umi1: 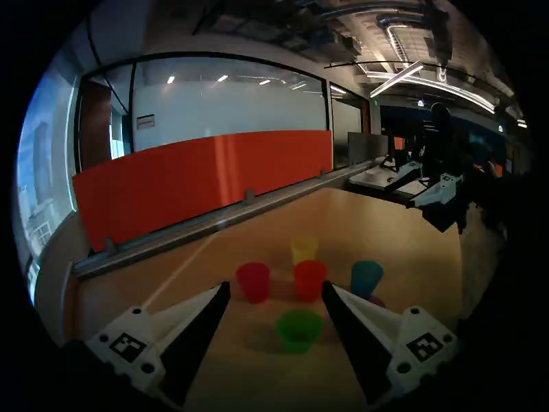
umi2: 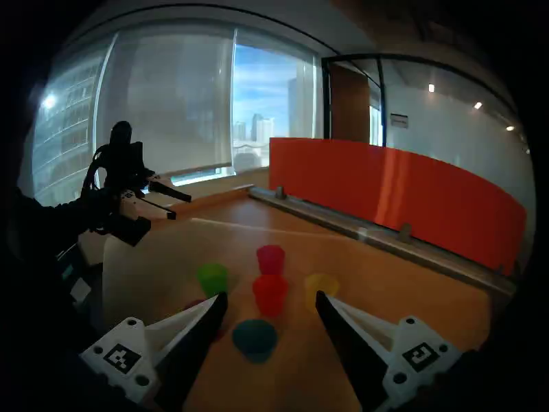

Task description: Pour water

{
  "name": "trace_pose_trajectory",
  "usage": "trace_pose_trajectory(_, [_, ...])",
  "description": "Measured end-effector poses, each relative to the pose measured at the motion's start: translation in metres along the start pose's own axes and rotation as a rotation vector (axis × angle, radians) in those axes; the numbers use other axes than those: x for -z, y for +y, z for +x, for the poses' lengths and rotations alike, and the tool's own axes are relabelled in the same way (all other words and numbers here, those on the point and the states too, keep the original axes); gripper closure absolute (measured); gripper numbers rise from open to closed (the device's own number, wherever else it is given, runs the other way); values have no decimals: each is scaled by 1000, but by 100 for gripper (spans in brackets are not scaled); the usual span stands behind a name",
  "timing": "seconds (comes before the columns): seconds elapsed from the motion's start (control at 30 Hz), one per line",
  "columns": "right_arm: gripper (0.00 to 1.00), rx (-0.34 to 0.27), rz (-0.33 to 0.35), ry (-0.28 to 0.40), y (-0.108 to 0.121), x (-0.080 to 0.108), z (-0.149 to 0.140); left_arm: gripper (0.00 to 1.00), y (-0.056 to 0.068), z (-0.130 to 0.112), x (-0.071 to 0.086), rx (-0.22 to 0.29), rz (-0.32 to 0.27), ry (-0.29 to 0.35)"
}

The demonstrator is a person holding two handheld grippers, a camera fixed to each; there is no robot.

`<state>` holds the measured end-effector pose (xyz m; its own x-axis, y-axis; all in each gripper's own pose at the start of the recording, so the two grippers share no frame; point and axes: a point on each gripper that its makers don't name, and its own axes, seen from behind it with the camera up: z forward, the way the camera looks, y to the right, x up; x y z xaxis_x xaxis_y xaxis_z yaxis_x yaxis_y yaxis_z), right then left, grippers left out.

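Observation:
Several small plastic cups stand close together on the wooden table [umi1: 405, 240]. In the left gripper view a green cup [umi1: 299, 330] is nearest, with a red cup [umi1: 253, 281], an orange-red cup [umi1: 309, 279], a yellow cup [umi1: 305, 249] and a teal cup [umi1: 366, 278] behind it. My left gripper [umi1: 274, 285] hovers open above the green cup, holding nothing. In the right gripper view the teal cup [umi2: 254, 340] is nearest, and my right gripper [umi2: 270, 295] is open above it, close to the orange-red cup [umi2: 270, 294]. Each gripper also appears far off in the other's view, held by a person [umi1: 399, 194] [umi2: 182, 207].
An orange partition [umi1: 206, 178] on a metal rail [umi1: 226, 220] runs along the table's far side. Large windows [umi2: 261, 110] lie beyond the table's end. A dark red cup [umi2: 196, 303] is partly hidden by a finger. The person's dark sleeve [umi2: 41, 226] is at the table's edge.

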<state>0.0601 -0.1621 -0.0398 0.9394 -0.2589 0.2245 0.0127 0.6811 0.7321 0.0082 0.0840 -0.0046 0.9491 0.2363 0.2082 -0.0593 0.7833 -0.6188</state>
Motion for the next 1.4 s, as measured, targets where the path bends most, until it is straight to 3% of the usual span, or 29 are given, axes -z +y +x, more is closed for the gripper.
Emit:
trace_pose_trajectory(0.8, [1, 21, 28, -135, -8, -42, -94, 1, 22, -91, -36, 28, -80, -140])
trace_pose_trajectory(1.0, [1, 14, 35, -150, -12, -47, -110, 1, 28, -108, -42, 42, -99, -168])
trace_pose_trajectory(1.4, [1, 20, 55, -192, -20, -58, -137, 0, 33, -131, -51, 15, -126, -232])
